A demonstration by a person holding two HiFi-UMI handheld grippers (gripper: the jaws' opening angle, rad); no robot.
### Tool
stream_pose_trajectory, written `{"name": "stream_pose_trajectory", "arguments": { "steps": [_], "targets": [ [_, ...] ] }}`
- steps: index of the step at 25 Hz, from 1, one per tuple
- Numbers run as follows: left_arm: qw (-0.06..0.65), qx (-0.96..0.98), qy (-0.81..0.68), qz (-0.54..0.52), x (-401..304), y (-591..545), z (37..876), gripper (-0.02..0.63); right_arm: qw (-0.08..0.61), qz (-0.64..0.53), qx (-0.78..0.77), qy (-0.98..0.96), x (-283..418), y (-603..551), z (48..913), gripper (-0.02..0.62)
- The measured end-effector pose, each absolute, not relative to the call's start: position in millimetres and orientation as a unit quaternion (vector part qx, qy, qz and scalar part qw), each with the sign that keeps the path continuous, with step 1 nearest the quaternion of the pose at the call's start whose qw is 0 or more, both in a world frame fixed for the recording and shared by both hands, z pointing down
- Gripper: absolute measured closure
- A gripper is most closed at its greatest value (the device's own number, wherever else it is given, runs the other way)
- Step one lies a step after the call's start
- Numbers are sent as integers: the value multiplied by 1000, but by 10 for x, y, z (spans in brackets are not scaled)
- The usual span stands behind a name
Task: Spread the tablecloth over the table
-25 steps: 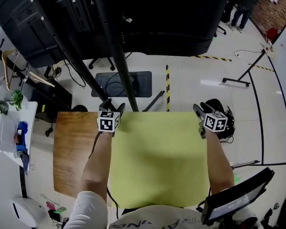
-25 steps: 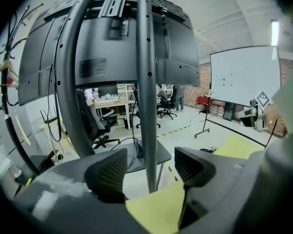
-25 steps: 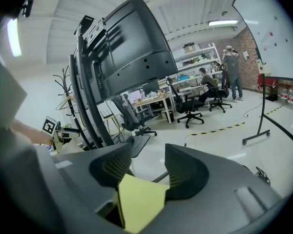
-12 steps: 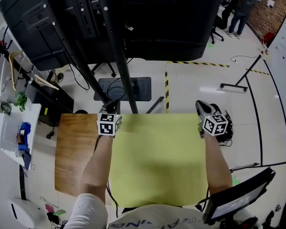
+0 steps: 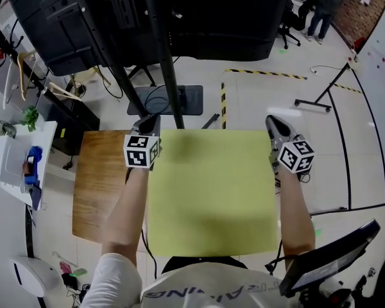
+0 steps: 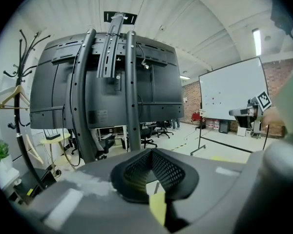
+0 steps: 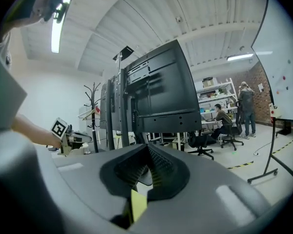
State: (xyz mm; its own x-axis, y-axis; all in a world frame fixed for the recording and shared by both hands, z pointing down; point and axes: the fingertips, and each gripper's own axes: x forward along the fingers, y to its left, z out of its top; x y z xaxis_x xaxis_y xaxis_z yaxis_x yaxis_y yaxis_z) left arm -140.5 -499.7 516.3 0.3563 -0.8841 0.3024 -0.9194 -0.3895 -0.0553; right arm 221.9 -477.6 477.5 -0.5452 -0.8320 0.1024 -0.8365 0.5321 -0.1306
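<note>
A yellow-green tablecloth (image 5: 212, 191) hangs stretched between my two grippers and covers most of the wooden table (image 5: 97, 191), whose left part shows bare. My left gripper (image 5: 151, 124) is shut on the cloth's far left corner. My right gripper (image 5: 273, 127) is shut on the far right corner. In the left gripper view a strip of yellow cloth (image 6: 157, 206) sticks out below the closed left gripper (image 6: 154, 179). In the right gripper view another strip of the cloth (image 7: 137, 204) shows the same way under the closed right gripper (image 7: 149, 172). Both grippers are raised above the table.
A big black screen on a wheeled stand (image 5: 160, 18) stands just beyond the table. At the left are a coat rack with hangers (image 5: 25, 76) and a white side table (image 5: 13, 165). A whiteboard (image 5: 378, 76) stands at the right, and a dark tablet (image 5: 327, 262) at the near right.
Both grippers have risen and moved away from me with the cloth's far corners. The far edge now sits higher and the cloth is pulled flatter.
</note>
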Motion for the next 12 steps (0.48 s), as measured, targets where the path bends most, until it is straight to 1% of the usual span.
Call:
{"name": "stream_pose_trajectory", "arguments": {
  "steps": [8,12],
  "targets": [
    [45,824,-553,117,-1312,-4237,4769,598,28,62,486,-871,2159,-4034,4534,588],
    [64,833,-543,86,-1179,-3883,4651,599,22,63,491,-868,2212,-3698,4426,588]
  ]
}}
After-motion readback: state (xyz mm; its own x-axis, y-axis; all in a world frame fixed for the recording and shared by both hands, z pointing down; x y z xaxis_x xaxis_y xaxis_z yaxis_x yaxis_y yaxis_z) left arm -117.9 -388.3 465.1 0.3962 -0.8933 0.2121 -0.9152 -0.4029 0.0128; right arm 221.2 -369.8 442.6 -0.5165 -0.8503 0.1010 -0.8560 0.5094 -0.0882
